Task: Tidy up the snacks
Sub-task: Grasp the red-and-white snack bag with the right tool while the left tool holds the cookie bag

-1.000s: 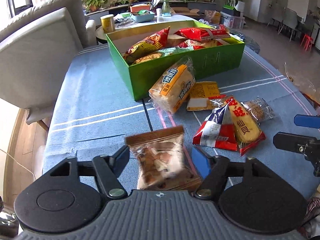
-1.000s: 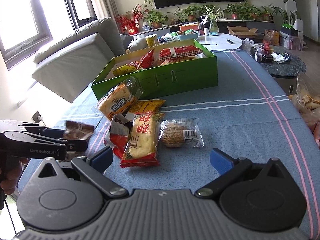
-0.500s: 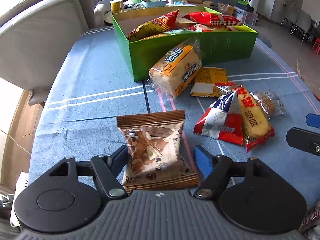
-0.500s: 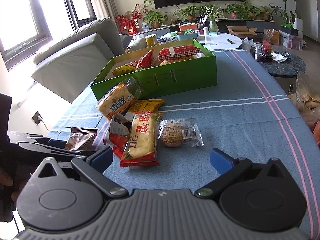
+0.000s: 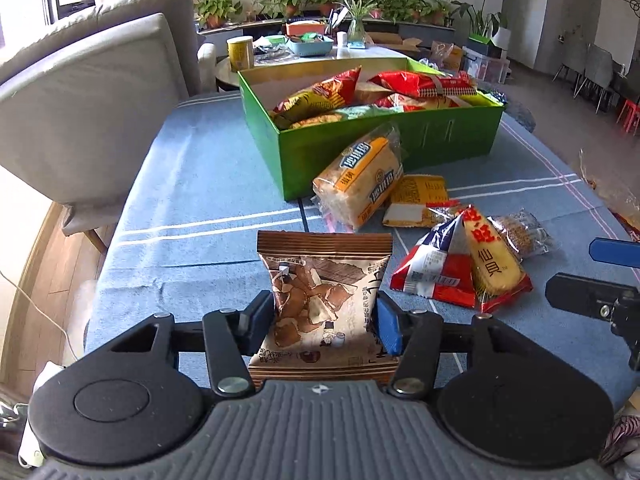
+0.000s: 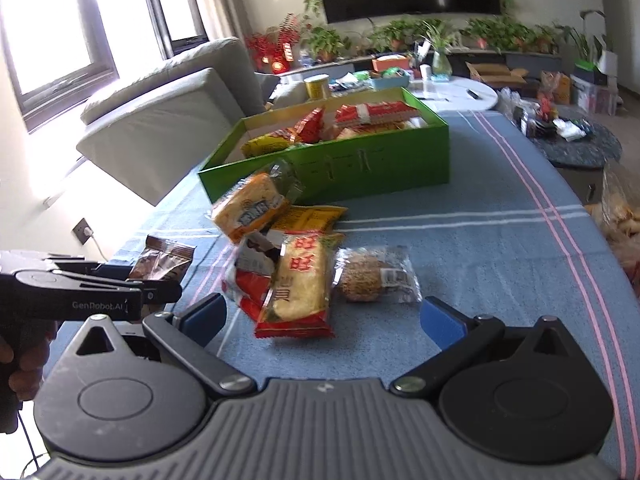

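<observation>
**Left wrist view: brown snack packet clamped, box some way ahead**

Left wrist view showed the left gripper (image 5: 322,326) clenched on the brown snack packet (image 5: 324,300), one finger pressed against each side of the wrapper's lower half, with the top seam standing upright and free above the pads. The packet appeared lifted off the blue tablecloth (image 5: 192,184), though how high could not be told. In the right wrist view the right gripper (image 6: 322,316) hung released, jaws spread wide and grasping nothing, with the red-and-yellow rice cracker bag (image 6: 300,280) and the round cake in clear wrap (image 6: 374,276) lying just ahead of it.

Farther out, the orange bread loaf (image 5: 362,182) leaned against the front wall of the green box (image 5: 360,148), and a yellow packet (image 5: 418,200) lay beside it. The box already held several bags piled toward its far right, while its near left corner looked barer.

The likely trouble lay in the grip and the route. The wrapper was slick and air-filled, so it could have slid out sideways or twisted if the squeeze eased. Carried too low, it could have caught the box wall or knocked the leaning loaf. Dropped onto the heaped bags, it might have slid back out over the rim.
</observation>
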`<action>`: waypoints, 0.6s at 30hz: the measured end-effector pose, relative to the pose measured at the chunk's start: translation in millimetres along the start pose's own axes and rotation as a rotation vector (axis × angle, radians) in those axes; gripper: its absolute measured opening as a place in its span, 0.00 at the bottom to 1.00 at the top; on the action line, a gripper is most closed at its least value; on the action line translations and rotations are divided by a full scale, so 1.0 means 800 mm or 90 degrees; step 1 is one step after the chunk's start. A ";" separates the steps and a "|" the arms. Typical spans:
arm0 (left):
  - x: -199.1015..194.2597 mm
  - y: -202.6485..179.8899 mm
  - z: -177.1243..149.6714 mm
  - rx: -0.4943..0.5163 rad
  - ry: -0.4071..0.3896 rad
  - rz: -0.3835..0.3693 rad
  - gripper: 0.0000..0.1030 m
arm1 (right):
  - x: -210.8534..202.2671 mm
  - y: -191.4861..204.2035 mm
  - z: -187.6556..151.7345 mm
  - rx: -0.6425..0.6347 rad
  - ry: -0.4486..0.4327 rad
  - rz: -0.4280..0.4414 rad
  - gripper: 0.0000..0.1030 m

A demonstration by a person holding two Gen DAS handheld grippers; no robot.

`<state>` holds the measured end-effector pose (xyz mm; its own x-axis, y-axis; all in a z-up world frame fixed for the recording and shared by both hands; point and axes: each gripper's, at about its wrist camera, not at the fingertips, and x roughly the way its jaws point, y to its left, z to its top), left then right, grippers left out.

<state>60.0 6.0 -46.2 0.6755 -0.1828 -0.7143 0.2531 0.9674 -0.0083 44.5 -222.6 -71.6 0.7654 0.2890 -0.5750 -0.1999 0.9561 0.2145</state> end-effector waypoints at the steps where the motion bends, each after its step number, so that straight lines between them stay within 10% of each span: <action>1: -0.002 0.002 0.000 -0.005 -0.002 -0.001 0.50 | -0.001 0.005 0.001 -0.012 -0.007 0.005 0.58; 18: -0.010 0.044 -0.010 -0.067 -0.019 -0.002 0.50 | 0.066 0.066 0.019 -0.100 0.022 0.084 0.58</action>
<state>58.1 42.9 -46.0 0.6961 -0.1889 -0.6926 0.1817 0.9797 -0.0845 83.9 -157.9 -78.5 0.7054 0.4119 -0.5768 -0.3927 0.9046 0.1657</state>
